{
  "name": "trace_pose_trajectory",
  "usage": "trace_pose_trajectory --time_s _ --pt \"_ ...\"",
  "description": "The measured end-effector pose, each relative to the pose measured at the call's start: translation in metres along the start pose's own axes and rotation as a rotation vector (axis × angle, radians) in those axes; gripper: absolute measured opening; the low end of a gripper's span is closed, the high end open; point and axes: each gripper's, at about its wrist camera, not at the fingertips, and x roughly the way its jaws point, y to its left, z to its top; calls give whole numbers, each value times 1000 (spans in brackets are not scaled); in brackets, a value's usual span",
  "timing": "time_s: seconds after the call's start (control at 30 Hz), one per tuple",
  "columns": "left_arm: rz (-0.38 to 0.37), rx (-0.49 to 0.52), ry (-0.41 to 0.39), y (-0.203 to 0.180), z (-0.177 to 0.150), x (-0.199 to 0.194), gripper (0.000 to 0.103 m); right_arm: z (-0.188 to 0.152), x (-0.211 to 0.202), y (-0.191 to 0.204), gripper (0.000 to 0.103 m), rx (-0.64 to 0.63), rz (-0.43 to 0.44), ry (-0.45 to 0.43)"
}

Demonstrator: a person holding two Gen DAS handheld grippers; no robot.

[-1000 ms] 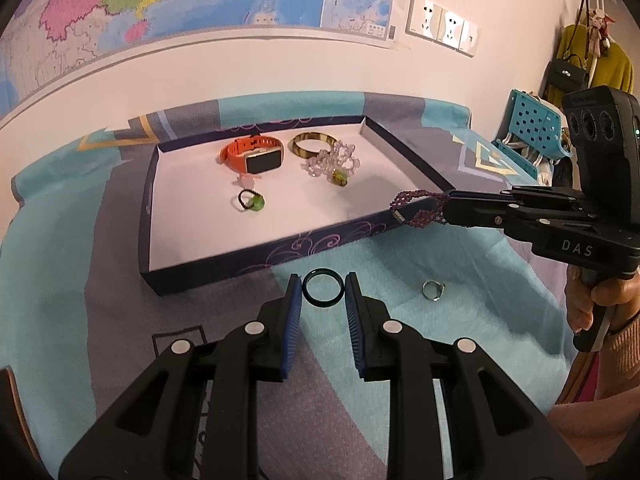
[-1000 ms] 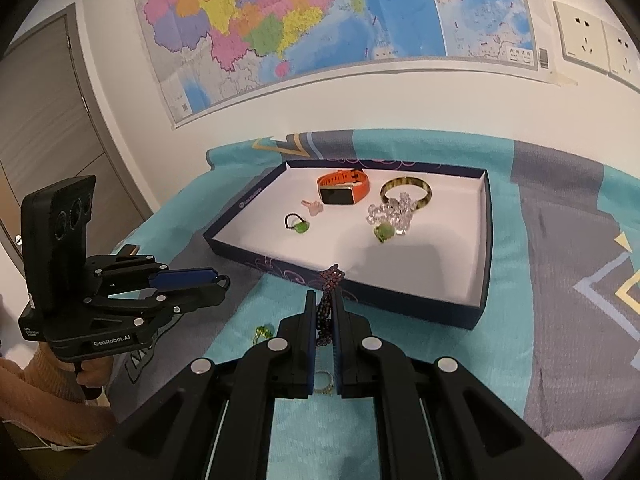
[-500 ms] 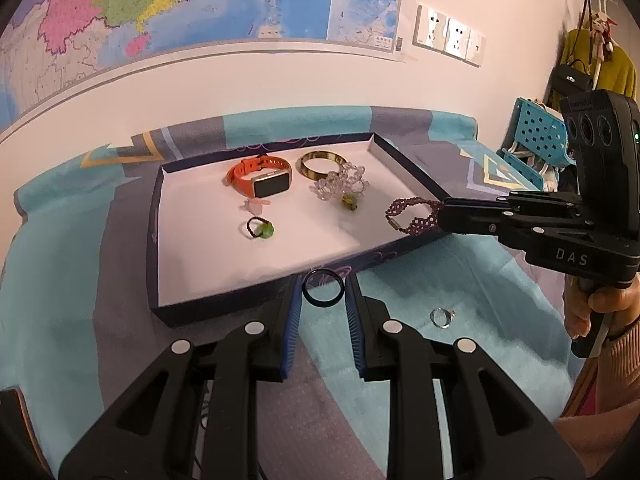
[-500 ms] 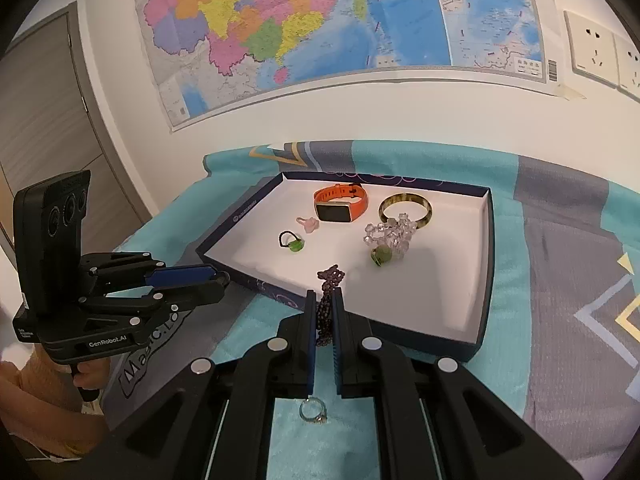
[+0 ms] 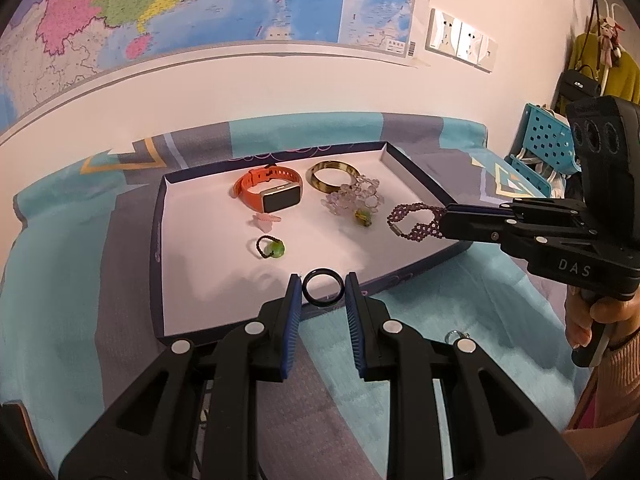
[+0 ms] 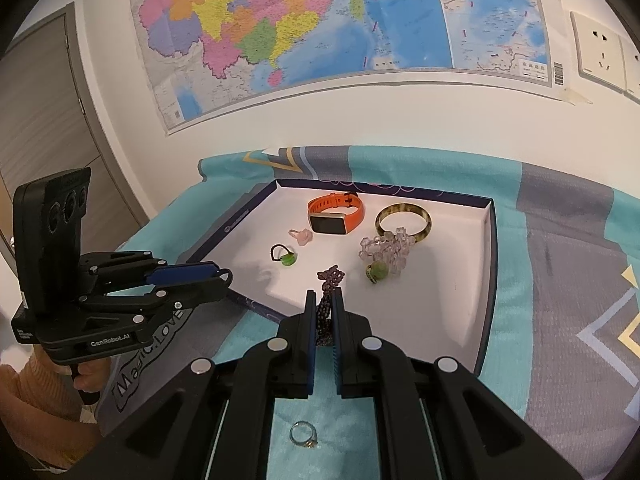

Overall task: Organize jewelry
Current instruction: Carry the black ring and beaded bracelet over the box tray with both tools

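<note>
Both of my hand-held grippers have come forward over the tray since a second ago, and the silver ring [image 6: 304, 435] on the teal cloth [image 6: 516, 236] has dropped back beneath the right one. Nearest me, my left hand-held gripper [image 5: 323, 294] has its blue pads clamped on a black ring [image 5: 323, 289], held above the near wall of the dark-rimmed tray [image 5: 157, 240]. My right hand-held gripper [image 6: 324, 307] is closed on a purple beaded bracelet [image 6: 329, 280], whose free end hangs out over the tray's white floor by the right wall. Farther in lie a green-stone ring [image 5: 271, 247] and a small pink piece [image 5: 264, 221]. Beyond those sit a clear bead cluster [image 5: 354, 199], an orange watch [image 5: 271, 192] and a tortoiseshell bangle [image 5: 333, 176], near the far wall.
</note>
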Motion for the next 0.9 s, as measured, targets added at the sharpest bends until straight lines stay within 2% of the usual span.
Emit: trace_pose_trajectory --time_s 0.9 --pt "8 -22 31 12 16 28 23 13 27 -10 6 32 9 20"
